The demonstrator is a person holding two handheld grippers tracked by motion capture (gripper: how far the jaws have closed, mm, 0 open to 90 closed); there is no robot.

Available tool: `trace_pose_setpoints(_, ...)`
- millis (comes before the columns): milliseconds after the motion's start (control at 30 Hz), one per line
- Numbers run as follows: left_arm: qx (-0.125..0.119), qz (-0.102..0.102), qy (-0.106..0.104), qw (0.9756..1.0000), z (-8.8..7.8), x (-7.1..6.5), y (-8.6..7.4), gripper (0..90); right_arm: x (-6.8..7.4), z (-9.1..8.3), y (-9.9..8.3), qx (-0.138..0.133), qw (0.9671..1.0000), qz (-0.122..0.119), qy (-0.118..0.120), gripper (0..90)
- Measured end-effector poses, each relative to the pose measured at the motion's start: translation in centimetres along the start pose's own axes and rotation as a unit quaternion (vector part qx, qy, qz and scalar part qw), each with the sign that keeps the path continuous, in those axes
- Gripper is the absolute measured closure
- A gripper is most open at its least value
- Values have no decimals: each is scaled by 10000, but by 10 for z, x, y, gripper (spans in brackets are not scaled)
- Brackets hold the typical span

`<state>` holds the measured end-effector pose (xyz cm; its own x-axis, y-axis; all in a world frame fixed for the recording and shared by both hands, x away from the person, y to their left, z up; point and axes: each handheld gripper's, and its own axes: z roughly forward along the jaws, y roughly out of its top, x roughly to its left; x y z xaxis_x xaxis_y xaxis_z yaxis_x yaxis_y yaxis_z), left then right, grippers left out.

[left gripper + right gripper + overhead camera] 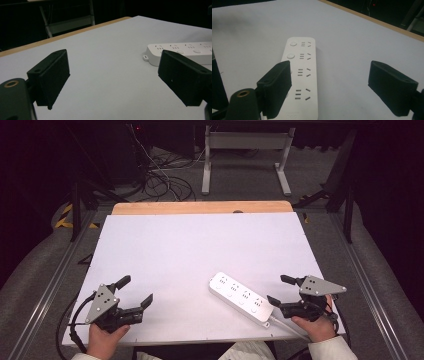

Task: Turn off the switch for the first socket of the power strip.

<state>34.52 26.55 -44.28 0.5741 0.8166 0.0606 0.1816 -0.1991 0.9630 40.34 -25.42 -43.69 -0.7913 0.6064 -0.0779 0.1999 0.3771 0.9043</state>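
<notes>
White power strip (241, 298) lies diagonally on the bench (175, 255) at lower right of the high view, right gripper (280, 289) just beside its near end, jaws wide apart and empty; left gripper (134, 291) at lower left, likewise wide, holding nothing.

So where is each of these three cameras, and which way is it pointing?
High view: above the person's side, looking forward and down on the white table; both hands show, with the left claw and right claw.
Left gripper view: rides on the left claw, looking across the table past its open jaws toward the power strip.
Right gripper view: rides on the right claw, looking along the strip.
All three share the power strip.
</notes>
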Motion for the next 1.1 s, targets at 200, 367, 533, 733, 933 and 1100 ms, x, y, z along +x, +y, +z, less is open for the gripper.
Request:
trace_pose_setpoints(200,-4,85,51,10000,0,-1,0,108,1,-2,2,10,10000,-14,36,205)
trace_pose_setpoints(367,-4,64,64,10000,0,-1,0,108,2,-2,4,14,10000,-42,35,217)
trace_pose_setpoints(533,10,55,65,10000,-1,-1,0,113,4,-4,8,-9,9999,-98,34,252)
trace_pose_setpoints(733,12,55,83,10000,-1,-1,0,113,6,-1,18,142,9995,-30,292,287)
trace_pose_setpoints(933,20,54,111,9999,-1,-1,0,113,10,4,30,242,9989,-26,396,297)
trace_pose_setpoints(1100,21,66,113,9999,-1,-2,0,113,14,11,40,309,9982,-67,513,327)
